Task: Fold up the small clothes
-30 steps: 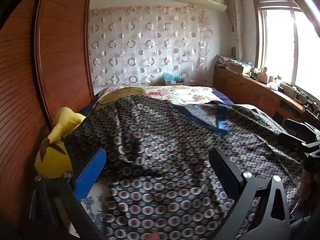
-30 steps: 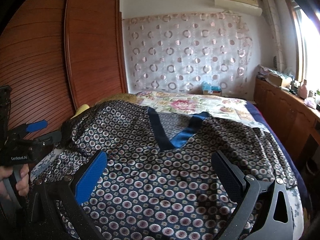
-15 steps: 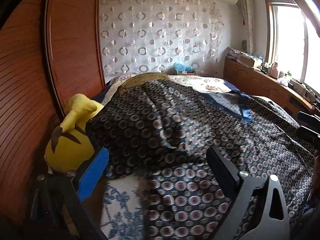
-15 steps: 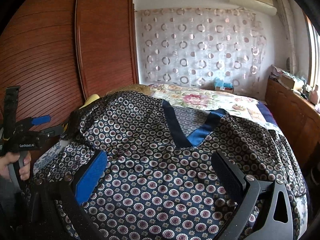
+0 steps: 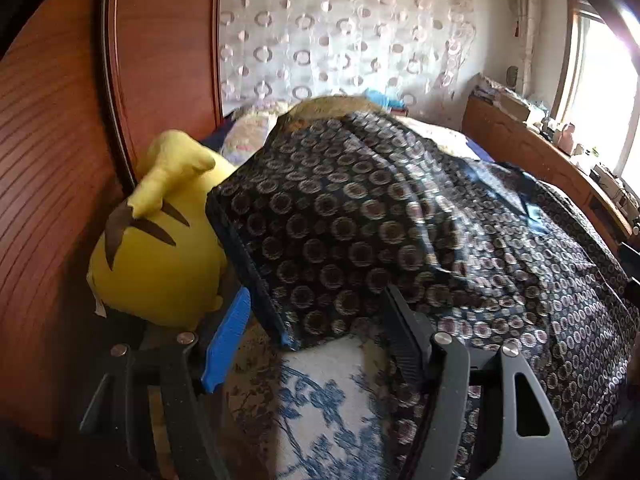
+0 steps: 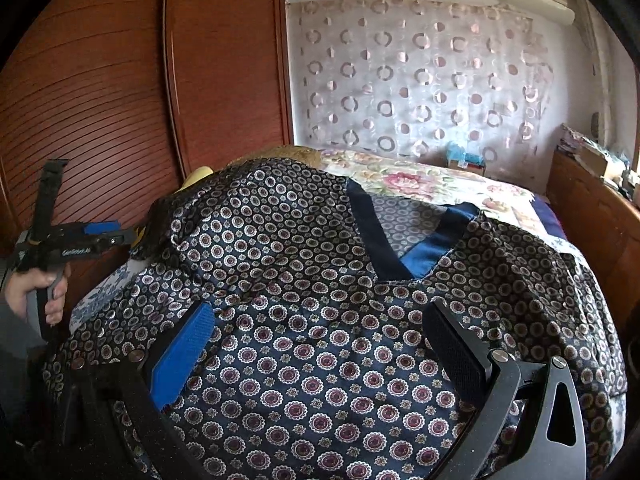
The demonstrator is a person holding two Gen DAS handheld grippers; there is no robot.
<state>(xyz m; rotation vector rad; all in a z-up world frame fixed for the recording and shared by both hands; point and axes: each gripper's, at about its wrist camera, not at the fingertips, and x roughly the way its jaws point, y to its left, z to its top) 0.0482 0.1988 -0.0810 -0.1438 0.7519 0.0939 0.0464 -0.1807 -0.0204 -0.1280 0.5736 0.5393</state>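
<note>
A dark navy garment with a circle pattern and a blue V-neck trim lies spread over the bed. In the left wrist view its left sleeve has a blue-edged cuff hanging between my open fingers. My left gripper is open at that cuff and holds nothing. It also shows in the right wrist view at the garment's left side. My right gripper is open just above the garment's front and holds nothing.
A yellow plush toy sits against the wooden wardrobe on the left. The bed has a white and blue printed sheet and a floral cover. A wooden sideboard runs along the right.
My left gripper has swung left and moved in toward the sleeve cuff beside the plush toy. My right gripper has come lower and closer over the garment's front.
</note>
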